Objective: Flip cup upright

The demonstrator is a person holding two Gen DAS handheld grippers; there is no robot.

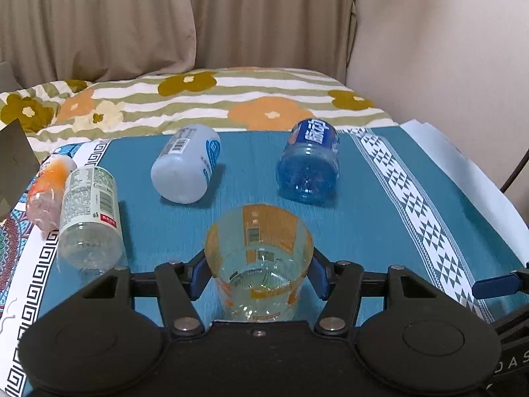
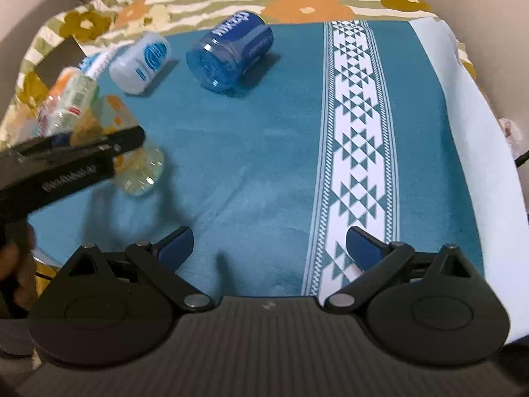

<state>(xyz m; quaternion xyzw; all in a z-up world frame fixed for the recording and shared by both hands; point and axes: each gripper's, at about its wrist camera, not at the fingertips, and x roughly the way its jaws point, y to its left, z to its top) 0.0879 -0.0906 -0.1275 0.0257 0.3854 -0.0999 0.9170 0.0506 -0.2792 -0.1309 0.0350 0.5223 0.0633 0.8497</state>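
A clear cup with orange print [image 1: 259,258] sits between the blue pads of my left gripper [image 1: 259,273], which is shut on it; it is tilted, open end away from the camera. In the right wrist view the same cup [image 2: 139,165] shows at the left, held above the blue cloth by the left gripper [image 2: 99,152]. My right gripper [image 2: 269,248] is open and empty over the cloth. A blue cup [image 1: 310,165] and a white cup [image 1: 186,163] lie on their sides farther back.
A clear cup with a green label [image 1: 89,218] and an orange-printed one [image 1: 49,188] lie at the left. The blue cloth [image 1: 363,215] has a white patterned band [image 1: 413,211] at the right. A flowered blanket [image 1: 231,99] and curtain lie behind.
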